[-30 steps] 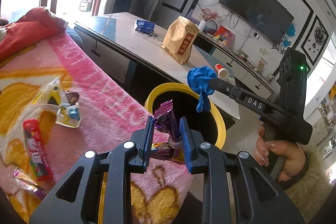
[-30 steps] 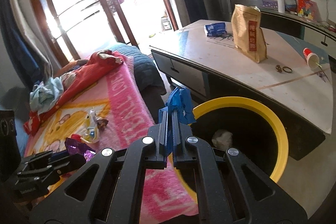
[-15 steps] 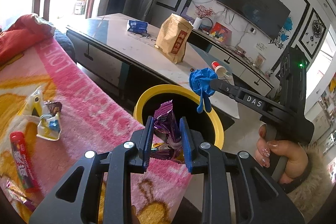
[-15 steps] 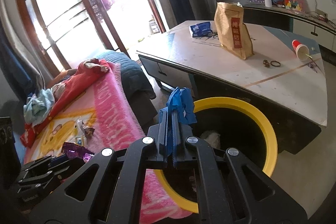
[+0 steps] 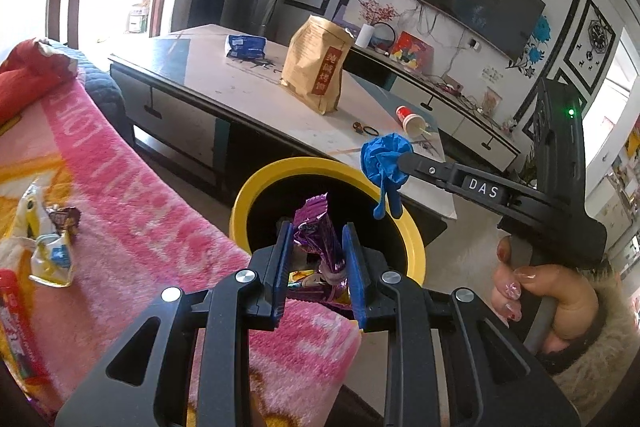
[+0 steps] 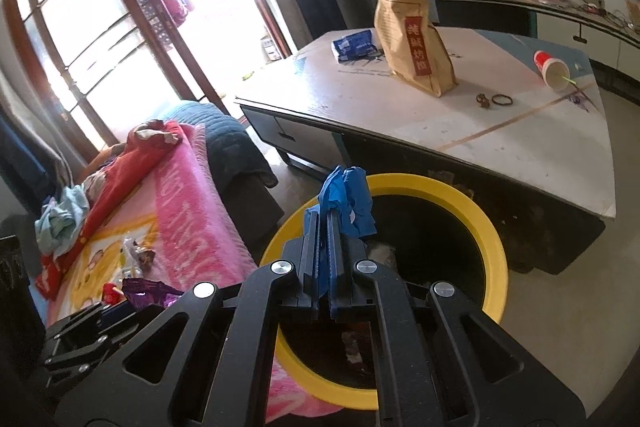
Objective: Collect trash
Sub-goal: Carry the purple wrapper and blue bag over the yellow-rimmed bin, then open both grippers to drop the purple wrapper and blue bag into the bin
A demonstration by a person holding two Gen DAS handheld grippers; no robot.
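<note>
1. Your left gripper point(image 5: 317, 259) holds a wrapper point(image 5: 320, 239) over the bin's point(image 5: 414, 239) near rim.
2. Your right gripper point(image 6: 323, 247) holds a glove point(image 6: 352, 203) above the bin's point(image 6: 486, 223) left rim.
3. The blanket point(image 5: 132, 195) lies left of the bin, with wrappers point(image 5: 48, 243) on it.
4. Behind the bin, the tabletop point(image 6: 440, 115) carries a paper bag point(image 6: 412, 51), a packet point(image 6: 354, 45) and a tipped cup point(image 6: 552, 69).

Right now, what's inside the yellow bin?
Inside the yellow bin a pale crumpled scrap lies at the bottom, with darker wrapper bits nearer. The right gripper and its blue glove hide the rest.
</note>
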